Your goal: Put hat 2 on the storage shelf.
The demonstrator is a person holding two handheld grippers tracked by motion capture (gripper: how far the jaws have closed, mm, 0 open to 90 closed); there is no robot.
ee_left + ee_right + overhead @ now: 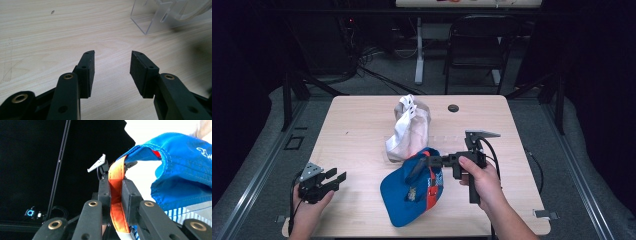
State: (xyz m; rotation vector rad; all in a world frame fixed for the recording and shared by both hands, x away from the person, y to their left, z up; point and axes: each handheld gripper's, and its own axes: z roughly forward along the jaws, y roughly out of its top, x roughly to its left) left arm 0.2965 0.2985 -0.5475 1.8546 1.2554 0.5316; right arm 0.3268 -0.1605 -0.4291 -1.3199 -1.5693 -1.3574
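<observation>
Nearest me, the left hand-held gripper (333, 179) rests gaping and empty on the pale woodgrain bench (357, 130), the right hand-held gripper (116, 192) pinches the blue fabric cap's (412, 187) orange strap (117, 195) mid-bench, with a crumpled beige cap (409, 129) just beyond.

A blue cap (409, 192) with an orange strap (117, 195) sits lower centre of the high view, its strap side lifted off the table.

Stitched cloth cap (412, 192) — matt pale wood table (357, 130).
</observation>
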